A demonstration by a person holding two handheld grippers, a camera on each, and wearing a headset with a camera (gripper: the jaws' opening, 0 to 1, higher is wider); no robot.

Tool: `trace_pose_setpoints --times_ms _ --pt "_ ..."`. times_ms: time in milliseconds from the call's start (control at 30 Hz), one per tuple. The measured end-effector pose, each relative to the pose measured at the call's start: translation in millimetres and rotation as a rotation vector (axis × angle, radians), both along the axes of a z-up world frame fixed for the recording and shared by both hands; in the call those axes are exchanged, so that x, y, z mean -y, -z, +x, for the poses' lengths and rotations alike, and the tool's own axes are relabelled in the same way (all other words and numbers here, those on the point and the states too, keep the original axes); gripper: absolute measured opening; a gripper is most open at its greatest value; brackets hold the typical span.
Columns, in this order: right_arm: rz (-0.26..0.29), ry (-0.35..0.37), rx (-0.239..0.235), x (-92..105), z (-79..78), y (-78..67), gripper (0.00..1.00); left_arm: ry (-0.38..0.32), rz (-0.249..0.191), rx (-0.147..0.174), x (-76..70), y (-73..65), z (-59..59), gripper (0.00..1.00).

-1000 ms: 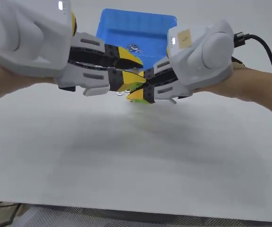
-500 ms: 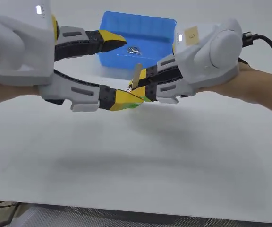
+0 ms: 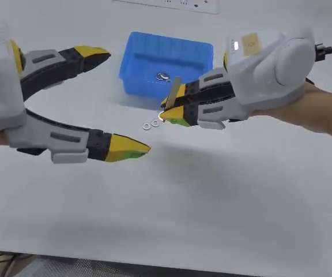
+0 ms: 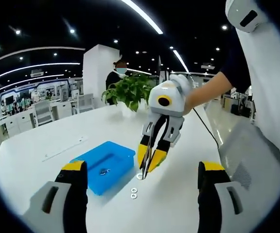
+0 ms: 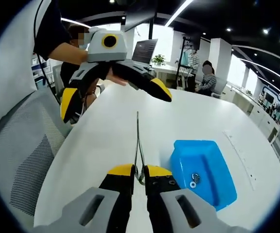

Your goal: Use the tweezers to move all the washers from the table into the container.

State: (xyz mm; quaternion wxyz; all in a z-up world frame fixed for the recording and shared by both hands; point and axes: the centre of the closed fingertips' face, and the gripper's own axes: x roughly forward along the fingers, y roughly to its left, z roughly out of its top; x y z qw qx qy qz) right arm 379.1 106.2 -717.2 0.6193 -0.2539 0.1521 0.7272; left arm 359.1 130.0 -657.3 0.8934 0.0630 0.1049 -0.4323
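The right gripper (image 3: 169, 111) is pinching the tweezers (image 5: 137, 138), their tips hovering near two washers (image 3: 155, 123) on the table (image 3: 212, 190) beside the blue container (image 3: 137, 81). The left gripper (image 3: 125, 102) is gaping empty. Being probably light, thin and slippery, the washers are calling for rim grips.

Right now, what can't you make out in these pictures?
Head view: how many washers lie in the container; too small, clumped.
Head view: the tweezers' tips, hidden behind the right gripper.
Left gripper view: whether the tweezers touch a table washer; too small.
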Motion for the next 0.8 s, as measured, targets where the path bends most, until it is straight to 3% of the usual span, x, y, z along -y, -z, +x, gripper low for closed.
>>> trace_pose_setpoints --times_ms 133,267,300,400,533,600,800 --pt "-0.005 -0.016 0.03 -2.6 4.2 -13.6 0.09 -0.02 0.007 0.006 -7.6 -3.3 -1.4 1.0" --pt "0.024 -0.012 0.047 -8.9 11.9 -30.3 0.09 -0.021 0.022 0.01 -11.7 -2.2 -7.2 1.0" --pt "0.032 -0.008 0.047 -10.3 13.9 -34.5 0.09 -0.028 0.03 0.026 -14.4 -3.0 -9.0 1.0" --pt "0.037 -0.004 0.067 -11.8 20.2 -40.8 0.09 -0.054 0.002 0.029 -21.2 -6.2 -12.1 1.0" --pt "0.073 0.058 0.088 -12.9 47.9 -54.8 0.09 -0.073 0.007 0.018 -31.7 0.6 -18.6 1.0" --pt "0.078 0.08 0.091 -13.0 66.8 -53.6 0.09 -0.081 0.004 0.011 -34.7 4.0 -21.2 1.0" --pt "0.112 0.137 0.084 -26.1 99.4 -51.9 0.09 -0.125 -0.035 0.013 -44.2 1.8 -19.7 1.0"
